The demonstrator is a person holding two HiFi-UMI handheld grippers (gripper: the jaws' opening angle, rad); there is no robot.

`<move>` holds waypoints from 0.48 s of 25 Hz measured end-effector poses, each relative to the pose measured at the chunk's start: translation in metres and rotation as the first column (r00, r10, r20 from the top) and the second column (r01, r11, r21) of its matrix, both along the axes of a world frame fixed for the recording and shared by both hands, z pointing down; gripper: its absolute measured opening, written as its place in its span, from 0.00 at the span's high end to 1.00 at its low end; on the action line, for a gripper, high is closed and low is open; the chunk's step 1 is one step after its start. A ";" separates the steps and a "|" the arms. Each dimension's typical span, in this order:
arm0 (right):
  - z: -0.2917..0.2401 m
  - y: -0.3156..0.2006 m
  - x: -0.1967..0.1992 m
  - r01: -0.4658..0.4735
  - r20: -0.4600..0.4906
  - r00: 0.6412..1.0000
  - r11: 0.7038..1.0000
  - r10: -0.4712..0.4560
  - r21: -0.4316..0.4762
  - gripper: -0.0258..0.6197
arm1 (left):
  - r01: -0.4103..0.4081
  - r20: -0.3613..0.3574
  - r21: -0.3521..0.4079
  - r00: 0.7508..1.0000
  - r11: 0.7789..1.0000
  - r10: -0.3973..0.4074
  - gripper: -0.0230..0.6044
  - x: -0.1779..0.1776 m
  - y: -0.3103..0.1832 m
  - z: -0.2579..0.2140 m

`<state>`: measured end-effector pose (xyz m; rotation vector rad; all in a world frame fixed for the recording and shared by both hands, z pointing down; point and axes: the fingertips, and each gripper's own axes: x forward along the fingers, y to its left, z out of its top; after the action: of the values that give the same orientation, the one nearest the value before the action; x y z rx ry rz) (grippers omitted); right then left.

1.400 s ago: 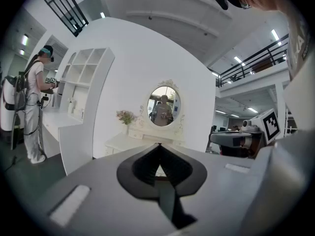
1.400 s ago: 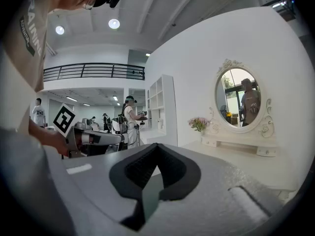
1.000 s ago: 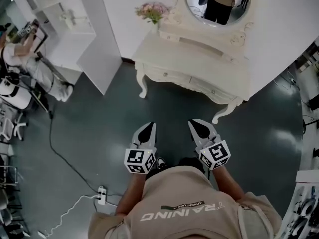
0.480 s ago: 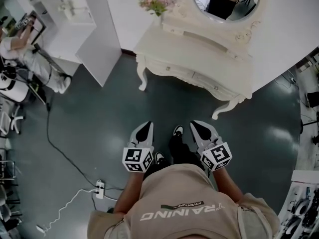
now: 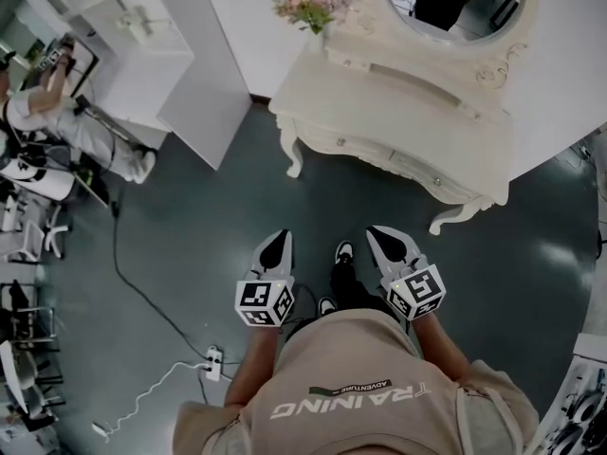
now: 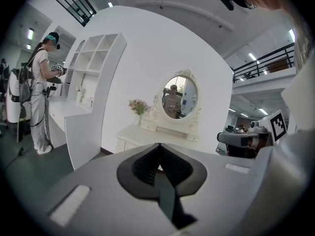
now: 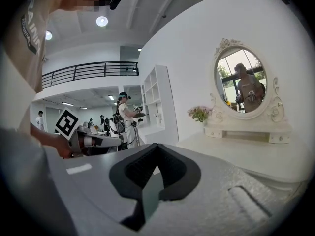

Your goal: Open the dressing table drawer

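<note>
Cream dressing table (image 5: 398,102), one mirror (image 5: 455,3), one bouquet (image 5: 313,6); left tool (image 5: 281,240) and right tool (image 5: 380,234) both closed, empty.

The shirt (image 5: 365,368) reads "TRAINING" (upside down in the head view); its black tag (image 5: 349,388) reads "ADVENTURE".

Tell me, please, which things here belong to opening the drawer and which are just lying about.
For the job: dressing table, drawer, left gripper, right gripper, both shut.
Lying about: flowers, mirror, shelf unit, power strip.
</note>
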<state>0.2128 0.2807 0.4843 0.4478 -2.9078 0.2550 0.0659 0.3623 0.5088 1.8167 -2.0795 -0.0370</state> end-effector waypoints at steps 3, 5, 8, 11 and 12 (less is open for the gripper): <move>-0.010 -0.040 -0.029 0.004 0.032 0.999 1.000 -0.004 0.010 0.96 | -0.016 0.026 -0.014 1.000 1.000 0.017 0.93 -0.024 -0.040 -0.019; -0.014 -0.069 -0.045 -0.004 0.050 0.999 1.000 0.004 0.015 0.96 | -0.023 0.045 -0.019 0.999 1.000 0.024 0.93 -0.040 -0.068 -0.027; -0.013 -0.105 -0.062 -0.017 0.036 0.999 0.999 0.015 0.052 0.96 | -0.023 0.069 -0.018 0.997 1.000 0.024 0.93 -0.064 -0.104 -0.039; -0.019 -0.136 -0.078 -0.005 0.029 1.000 0.996 0.003 0.087 0.96 | -0.005 0.079 -0.016 0.997 1.000 0.006 0.93 -0.083 -0.133 -0.047; -0.021 -0.147 -0.082 0.000 0.032 0.999 0.996 -0.003 0.093 0.96 | 0.001 0.083 -0.020 0.997 1.000 0.001 0.93 -0.088 -0.142 -0.048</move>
<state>0.1303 0.1340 0.4630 0.4600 -2.9606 0.1279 -0.0220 0.2199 0.4612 1.8356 -2.1283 0.0593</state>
